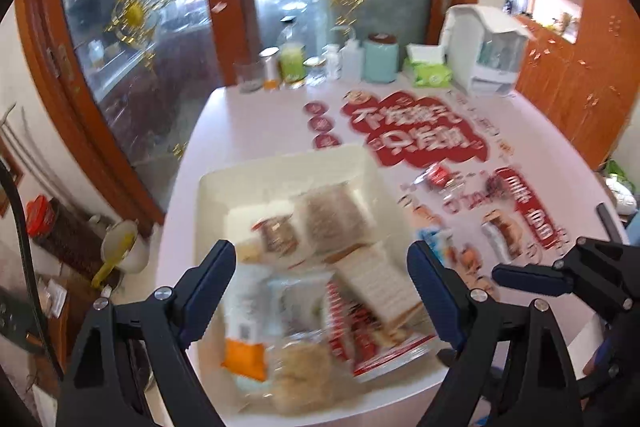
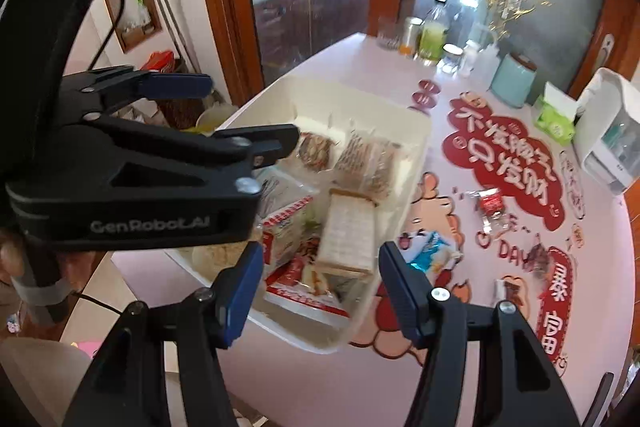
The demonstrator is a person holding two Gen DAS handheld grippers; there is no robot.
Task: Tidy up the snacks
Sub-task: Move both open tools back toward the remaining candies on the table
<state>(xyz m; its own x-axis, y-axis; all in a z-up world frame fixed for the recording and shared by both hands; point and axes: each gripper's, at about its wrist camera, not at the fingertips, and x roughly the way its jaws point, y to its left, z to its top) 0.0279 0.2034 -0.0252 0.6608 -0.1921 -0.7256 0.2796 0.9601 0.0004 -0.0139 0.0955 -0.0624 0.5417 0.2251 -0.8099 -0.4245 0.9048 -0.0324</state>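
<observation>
Over a pink table (image 2: 360,75), both grippers hang spread, gripping nothing
White bin (image 1: 280,167) crammed with blurred wrapped snacks (image 1: 332,219); left gripper (image 1: 320,291), right gripper (image 2: 320,291)

A bin (image 2: 416,131) on the table (image 2: 320,379) holds packets (image 2: 348,231). To its right on the table lie 4 loose snacks (image 2: 490,205). Jars (image 1: 380,61) line the far edge.
</observation>
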